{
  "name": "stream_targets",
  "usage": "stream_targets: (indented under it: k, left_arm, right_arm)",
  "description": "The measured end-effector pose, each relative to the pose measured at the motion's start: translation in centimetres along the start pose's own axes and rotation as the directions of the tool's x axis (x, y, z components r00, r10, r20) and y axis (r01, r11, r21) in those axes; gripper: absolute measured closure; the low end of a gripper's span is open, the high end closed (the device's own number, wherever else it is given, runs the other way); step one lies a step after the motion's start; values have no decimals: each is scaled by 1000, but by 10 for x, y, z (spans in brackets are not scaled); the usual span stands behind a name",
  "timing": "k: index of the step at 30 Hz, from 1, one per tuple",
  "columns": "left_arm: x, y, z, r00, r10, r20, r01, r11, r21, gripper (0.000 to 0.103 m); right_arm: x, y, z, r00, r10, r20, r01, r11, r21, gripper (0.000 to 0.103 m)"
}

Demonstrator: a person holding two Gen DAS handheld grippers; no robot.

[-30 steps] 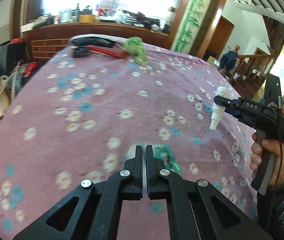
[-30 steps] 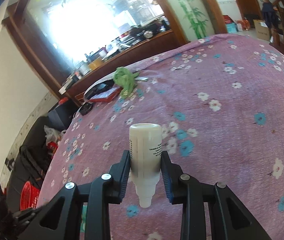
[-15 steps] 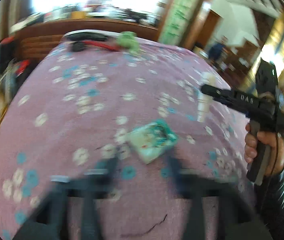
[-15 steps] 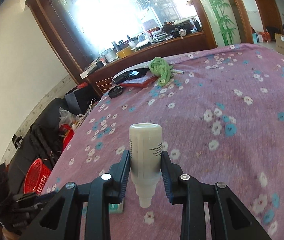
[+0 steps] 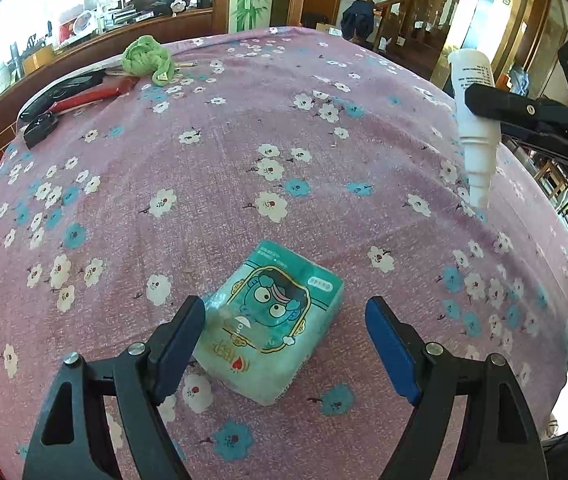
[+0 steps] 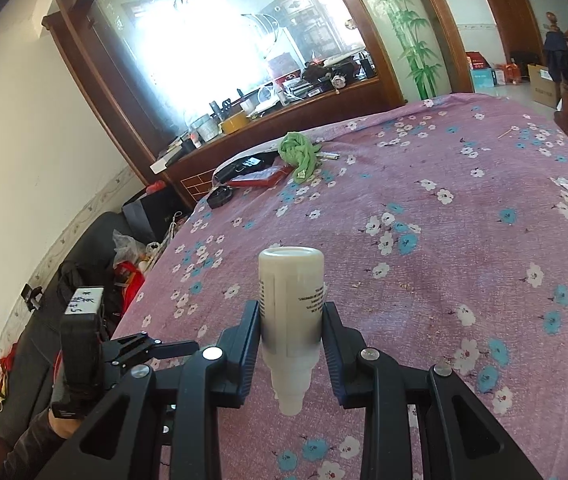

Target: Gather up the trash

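— Since a second ago our left gripper (image 5: pixel 286 338) has gone from jaws pressed together over the teal tissue packet (image 5: pixel 273 322) to jaws spread wide, dropped lower and rolled, so the packet now lies between the two fingers on the flowered tablecloth (image 5: pixel 223 168). They have just been opening, and the packet sits in the gap, not squeezed.

— Are we touching it yet?

— The left finger's tip looks to be just at the packet's near corner, though the fisheye bends that edge and we cannot say for sure; the right finger stands clearly apart from it. So we read it as lined up, not gripped.

— And our other hand?

— Our right gripper (image 6: pixel 292 350) is clamped on the white bottle (image 6: pixel 291 312), nozzle pointing down, lifted clear of the cloth. Compared with a second ago it has swung across the table while the hold on the bottle looks the same.

— What does that mean for collecting the trash?

— One piece is in hand, the second is framed for pickup. We judge the next move is to settle lower around the packet and close. It looks soft and crinkly, so it may slide or buckle if we pinch only a corner. The green cloth (image 5: pixel 147 60) and the dark items at the far edge stay out of our way.
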State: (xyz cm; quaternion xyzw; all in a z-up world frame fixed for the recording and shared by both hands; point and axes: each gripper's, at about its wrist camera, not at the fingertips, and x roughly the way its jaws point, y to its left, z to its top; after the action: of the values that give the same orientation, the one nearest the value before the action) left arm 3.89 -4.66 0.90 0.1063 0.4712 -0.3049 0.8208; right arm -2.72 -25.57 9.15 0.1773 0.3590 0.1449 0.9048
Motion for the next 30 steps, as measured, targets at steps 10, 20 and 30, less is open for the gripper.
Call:
stream_targets:
  k: [10,20,30]
  left_arm:
    - [-8,-5,-9,997,80,21,-81,996,26,48]
    - [-25,-16,-15,993,68,101,-65,997,-30,94]
    - [-73,-16,-46,980,104,170,-68,976,-208,94]
  right_arm:
    - [7,12,-9,1000,23,-14,-23,1000,14,71]
    - [-2,19,-19,1000,26,-5,-26,1000,16,71]
    - [-5,29,-29,999,45,-10,-45,999,15,71]
